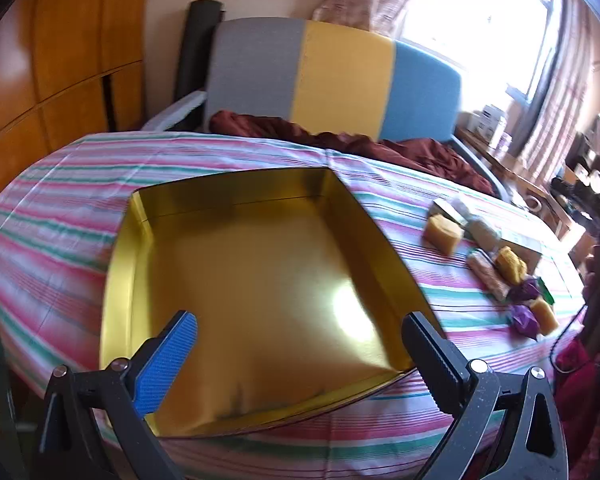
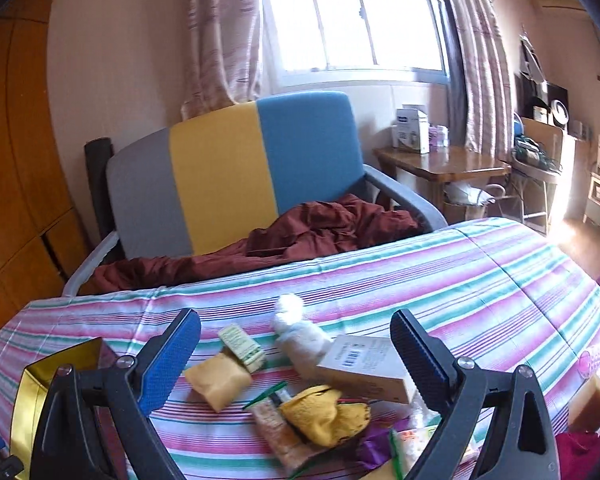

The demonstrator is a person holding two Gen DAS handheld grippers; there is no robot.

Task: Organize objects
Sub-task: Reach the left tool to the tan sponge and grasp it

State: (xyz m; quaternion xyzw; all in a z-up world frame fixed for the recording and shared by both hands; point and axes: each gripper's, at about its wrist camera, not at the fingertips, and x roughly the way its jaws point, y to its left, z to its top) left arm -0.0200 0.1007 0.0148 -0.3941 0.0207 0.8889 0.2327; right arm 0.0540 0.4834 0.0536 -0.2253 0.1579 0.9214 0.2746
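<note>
Snacks heaped beside an empty gold tin on the striped worktop.

The snack pile (image 2: 300, 392) lies directly under our right gripper (image 2: 296, 340), fingers spread and holding nothing; the yellow packet (image 2: 220, 382) runs slantwise between them. The tin (image 1: 252, 280) sits to their left, beneath our left gripper (image 1: 300, 336), also spread and empty.

Right claw (image 2: 296, 344) gapes empty above wrapped snacks (image 2: 220, 380) and a pale cardboard box (image 2: 364, 368) on the striped-cloth surface (image 2: 440, 280).
</note>
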